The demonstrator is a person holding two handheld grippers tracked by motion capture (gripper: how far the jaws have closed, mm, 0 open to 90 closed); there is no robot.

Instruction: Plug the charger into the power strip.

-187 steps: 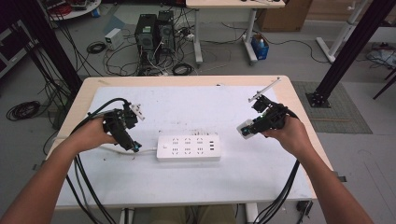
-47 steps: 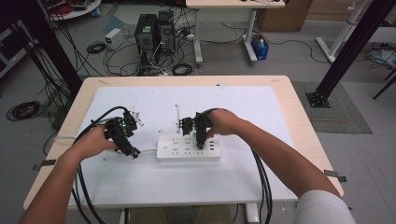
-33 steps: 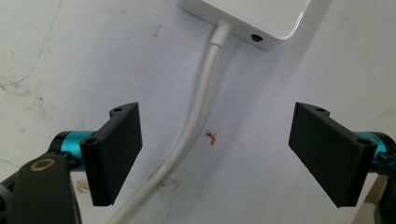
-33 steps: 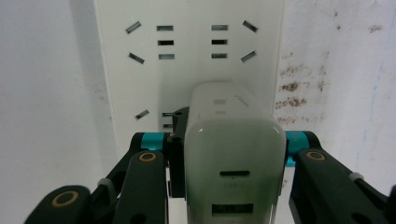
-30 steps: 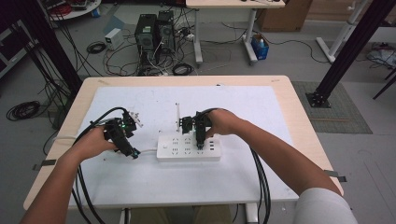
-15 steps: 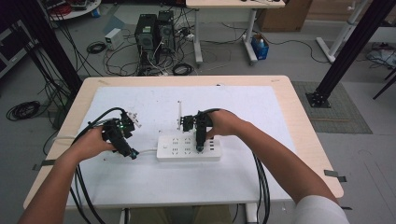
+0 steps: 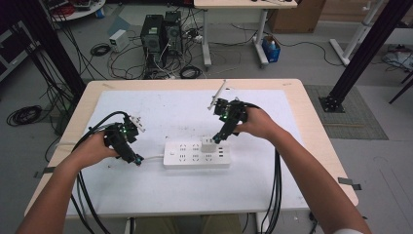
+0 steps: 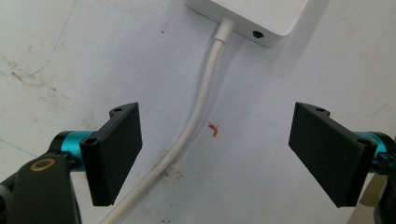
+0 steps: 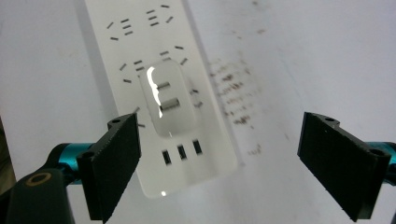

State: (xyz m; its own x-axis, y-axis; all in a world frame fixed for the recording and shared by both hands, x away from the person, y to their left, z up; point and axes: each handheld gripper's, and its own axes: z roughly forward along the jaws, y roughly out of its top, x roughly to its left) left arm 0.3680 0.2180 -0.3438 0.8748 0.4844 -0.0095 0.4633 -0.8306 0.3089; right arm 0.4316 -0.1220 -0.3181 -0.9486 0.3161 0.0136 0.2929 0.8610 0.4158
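Observation:
A white power strip (image 7: 190, 157) lies flat in the middle of the table, also seen from above in the right gripper view (image 9: 135, 37). A white plug block (image 7: 208, 144) sits in one of its sockets near the right end (image 9: 170, 100). My right gripper (image 7: 217, 138) hovers just above and right of that block. Its jaws have just been opening and stand open (image 9: 229, 163), pressing on nothing. My left gripper (image 7: 135, 159) rests at the strip's left end, open (image 8: 219, 156). The strip's white cable (image 8: 194, 126) runs on the table between its jaws, untouched.
A white mat (image 7: 272, 190) covers the wooden table (image 7: 321, 146). Black cables trail from both grippers over the near edge. On the floor beyond the far edge stand computer towers (image 7: 160, 31) and tangled leads. A black frame post (image 7: 363, 53) rises at the right.
My right gripper has opened, let go of the white plug block and pulled up and to the right, leaving the block in the strip. The left gripper has stayed put.

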